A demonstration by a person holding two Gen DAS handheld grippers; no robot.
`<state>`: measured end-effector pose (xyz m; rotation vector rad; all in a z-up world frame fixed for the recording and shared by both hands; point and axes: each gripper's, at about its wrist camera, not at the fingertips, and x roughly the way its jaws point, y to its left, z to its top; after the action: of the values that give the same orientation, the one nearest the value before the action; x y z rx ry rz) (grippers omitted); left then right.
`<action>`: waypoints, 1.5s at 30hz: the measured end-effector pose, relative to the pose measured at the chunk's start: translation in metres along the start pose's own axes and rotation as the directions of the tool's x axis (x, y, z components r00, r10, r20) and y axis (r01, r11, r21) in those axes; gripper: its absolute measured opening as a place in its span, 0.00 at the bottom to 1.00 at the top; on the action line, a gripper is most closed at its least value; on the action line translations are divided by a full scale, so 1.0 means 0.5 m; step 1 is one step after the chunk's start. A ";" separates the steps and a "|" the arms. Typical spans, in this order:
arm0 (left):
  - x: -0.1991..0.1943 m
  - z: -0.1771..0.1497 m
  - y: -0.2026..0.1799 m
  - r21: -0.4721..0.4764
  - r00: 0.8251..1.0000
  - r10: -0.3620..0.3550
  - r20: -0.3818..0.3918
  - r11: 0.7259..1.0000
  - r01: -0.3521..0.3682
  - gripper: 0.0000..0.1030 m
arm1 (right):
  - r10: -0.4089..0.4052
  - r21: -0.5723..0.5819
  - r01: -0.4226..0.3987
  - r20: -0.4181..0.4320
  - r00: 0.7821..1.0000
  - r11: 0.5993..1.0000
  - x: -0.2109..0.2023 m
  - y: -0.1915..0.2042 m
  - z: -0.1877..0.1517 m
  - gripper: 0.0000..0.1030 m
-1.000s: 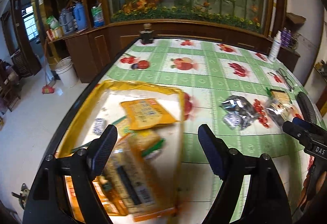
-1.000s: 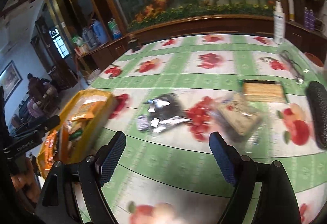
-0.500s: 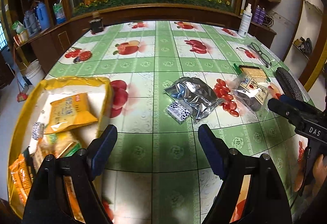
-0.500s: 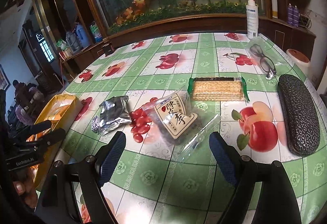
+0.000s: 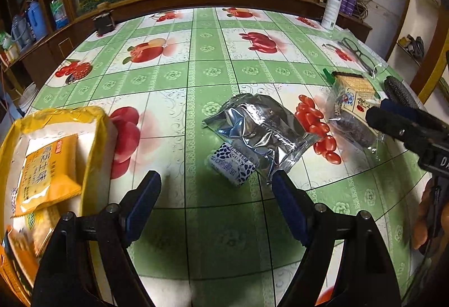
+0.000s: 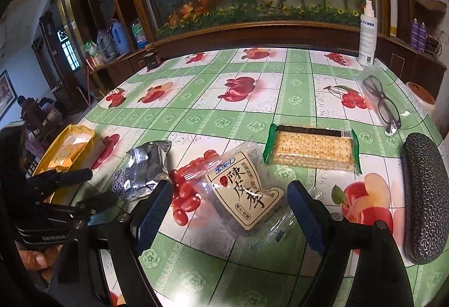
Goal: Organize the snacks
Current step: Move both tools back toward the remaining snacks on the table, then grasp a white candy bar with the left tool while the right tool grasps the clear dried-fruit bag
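Both grippers hang over the table [image 5: 213, 74] with its green fruit-print cloth, and neither has hold of anything. The left gripper [image 5: 216, 189] stands with its jaws wide apart, empty, just on the near side of a small blue-and-white packet [image 5: 233, 166] that is tucked against the near edge of a crinkled silver foil bag [image 5: 263, 130]. The right gripper [image 6: 228, 204] is likewise spread wide and empty, its blue pads either side of a clear pouch with a cream label [image 6: 244, 194] that lies flat on the cloth; I cannot tell whether the pads touch it. Just beyond that pouch, to the right, lies a green-edged pack of crackers [image 6: 313, 150]. At the far left edge of the table sits a yellow tray [image 5: 96, 122] already holding an orange snack packet [image 5: 46, 169] and other packets. On the right side lie a dark glasses case [image 6: 425, 194] and a pair of glasses [image 6: 383, 102], with a white spray bottle [image 6: 368, 35] at the far edge
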<state>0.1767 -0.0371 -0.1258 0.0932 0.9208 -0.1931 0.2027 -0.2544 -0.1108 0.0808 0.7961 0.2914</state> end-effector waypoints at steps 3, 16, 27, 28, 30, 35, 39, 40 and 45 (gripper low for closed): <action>0.012 0.007 -0.002 0.014 1.000 -0.006 0.004 1.000 0.006 0.79 | -0.002 0.006 0.002 -0.004 1.000 1.000 0.006 -0.006 0.000 0.84; 0.031 0.020 -0.011 0.047 0.997 -0.077 0.002 0.996 0.077 0.32 | 0.005 0.040 -0.002 -0.070 0.998 0.999 0.044 -0.028 -0.010 0.79; 0.001 -0.011 -0.001 -0.004 0.989 -0.145 -0.002 0.989 0.145 0.31 | 0.010 0.065 -0.004 -0.092 0.996 0.998 0.051 -0.035 -0.014 0.26; -0.002 -0.014 -0.001 -0.006 0.989 -0.150 -0.002 0.989 0.150 0.31 | 0.012 0.067 -0.006 -0.094 0.995 0.998 0.051 -0.035 -0.014 0.26; -0.007 -0.018 -0.003 -0.005 0.988 -0.155 -0.004 0.988 0.155 0.31 | 0.006 0.053 -0.001 -0.094 0.996 0.999 0.050 -0.032 -0.012 0.31; -0.014 -0.021 0.004 -0.023 0.984 -0.176 0.002 0.984 0.176 0.31 | 0.017 0.012 -0.017 -0.048 0.999 1.000 0.038 -0.019 0.013 0.68; -0.018 -0.021 0.009 -0.030 0.982 -0.190 0.007 0.981 0.190 0.31 | 0.045 -0.043 -0.046 -0.023 0.999 0.998 0.045 -0.009 0.058 0.68; -0.019 -0.022 0.011 -0.033 0.981 -0.192 0.007 0.981 0.192 0.31 | 0.053 -0.061 -0.055 -0.034 0.998 0.997 0.054 -0.006 0.066 0.68; -0.020 -0.023 0.019 -0.047 0.978 -0.207 0.005 0.977 0.207 0.31 | 0.076 -0.170 -0.099 -0.134 0.988 0.980 0.118 0.017 0.080 0.77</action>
<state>0.1637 -0.0248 -0.1250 -0.0468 0.9346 -0.3644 0.2682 -0.2277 -0.1223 -0.0703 0.8913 0.4528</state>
